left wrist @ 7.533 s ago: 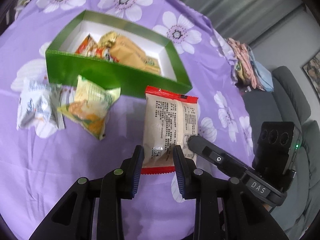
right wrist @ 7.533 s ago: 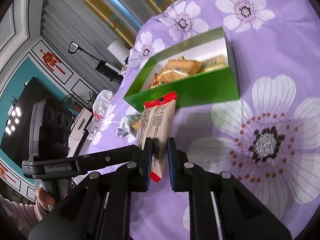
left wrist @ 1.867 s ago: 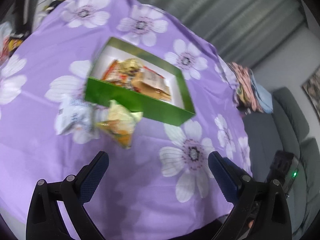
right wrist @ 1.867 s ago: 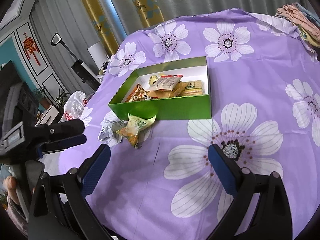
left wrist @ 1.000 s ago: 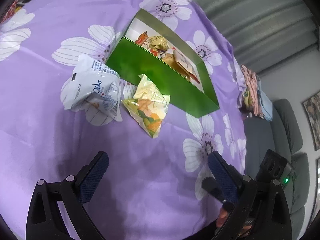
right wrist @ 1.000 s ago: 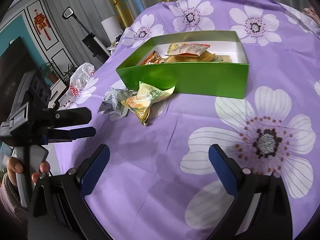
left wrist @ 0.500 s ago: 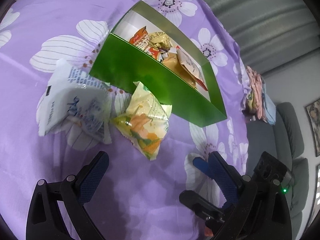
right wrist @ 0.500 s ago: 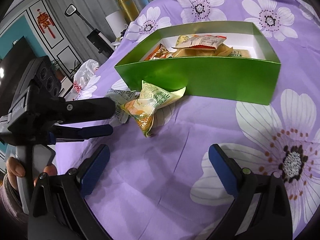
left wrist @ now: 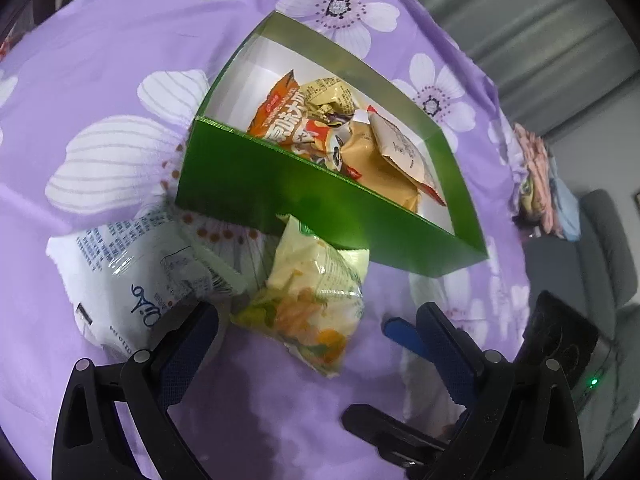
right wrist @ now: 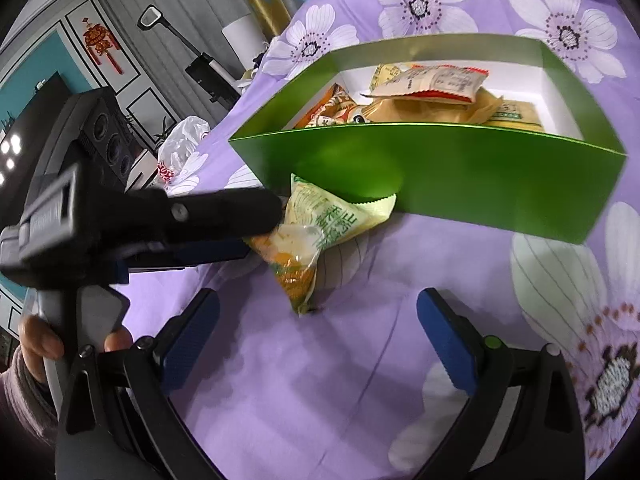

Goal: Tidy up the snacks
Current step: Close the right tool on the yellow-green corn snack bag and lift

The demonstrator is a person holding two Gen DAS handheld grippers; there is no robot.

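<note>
Left gripper (left wrist: 316,328) hung over the purple cloth (left wrist: 100,60) w/ jaws spread wide, a yellow-green snack bag (left wrist: 310,300) lying between them and a white bag (left wrist: 132,280) touching it at 9 o'clock. Right gripper (right wrist: 318,320) was also spread wide, gripping nothing, w/ the same bag at its 12 o'clock. The green box (left wrist: 320,200), holding approx. 4 packets, sat at 12 o'clock, its front wall touching the bag's top.
</note>
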